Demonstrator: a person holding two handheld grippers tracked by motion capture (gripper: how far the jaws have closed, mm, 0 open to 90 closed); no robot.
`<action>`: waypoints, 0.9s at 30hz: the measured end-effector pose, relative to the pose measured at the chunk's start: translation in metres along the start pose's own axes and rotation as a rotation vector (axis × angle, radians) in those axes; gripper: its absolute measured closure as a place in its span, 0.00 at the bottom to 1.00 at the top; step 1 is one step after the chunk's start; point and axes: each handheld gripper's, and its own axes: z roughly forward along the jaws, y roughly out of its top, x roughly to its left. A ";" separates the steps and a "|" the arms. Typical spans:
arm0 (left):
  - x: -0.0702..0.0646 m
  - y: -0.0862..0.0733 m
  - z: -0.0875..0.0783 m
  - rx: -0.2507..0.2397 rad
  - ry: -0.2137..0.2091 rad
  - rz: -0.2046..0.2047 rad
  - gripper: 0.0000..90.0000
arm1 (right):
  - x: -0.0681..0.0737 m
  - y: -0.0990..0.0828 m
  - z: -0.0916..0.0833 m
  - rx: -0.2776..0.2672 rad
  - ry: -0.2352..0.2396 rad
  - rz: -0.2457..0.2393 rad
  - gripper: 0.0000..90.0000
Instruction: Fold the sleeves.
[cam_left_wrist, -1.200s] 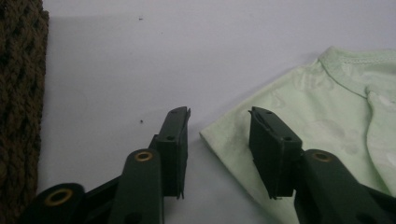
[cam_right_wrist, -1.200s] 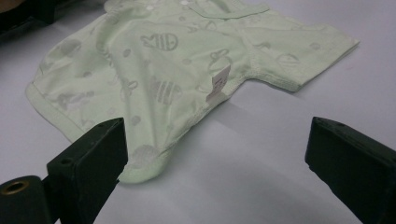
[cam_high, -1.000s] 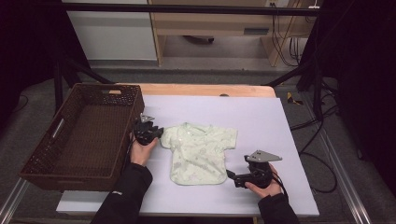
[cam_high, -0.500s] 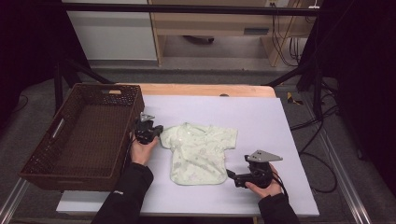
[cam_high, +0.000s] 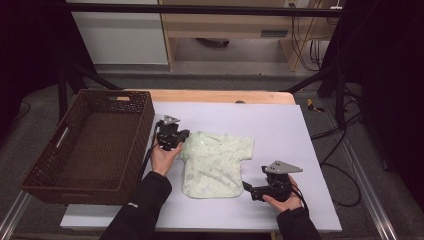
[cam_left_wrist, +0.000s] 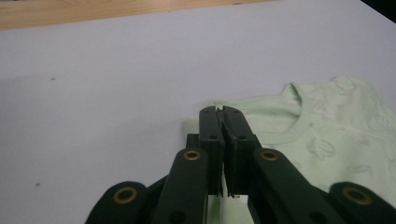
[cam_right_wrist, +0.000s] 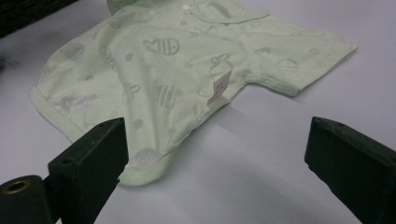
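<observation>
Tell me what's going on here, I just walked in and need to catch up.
A person at a table works a small pale green shirt with two hand-held grippers. The left gripper has just closed on the shirt's sleeve edge. The right gripper rests open by the shirt's bottom corner, which lies near one jaw, not yet gripped. A brown wicker basket stands beside the shirt.
</observation>
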 end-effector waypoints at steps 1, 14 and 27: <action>-0.004 0.001 0.002 0.005 -0.007 -0.004 0.96 | 0.000 0.000 0.000 0.000 0.000 0.001 0.08; -0.024 -0.007 0.029 0.075 -0.038 0.022 0.96 | 0.000 0.000 0.000 -0.005 -0.001 -0.003 0.08; -0.021 -0.001 0.010 -0.005 -0.137 0.048 0.79 | 0.001 0.000 0.000 -0.003 -0.002 -0.004 0.08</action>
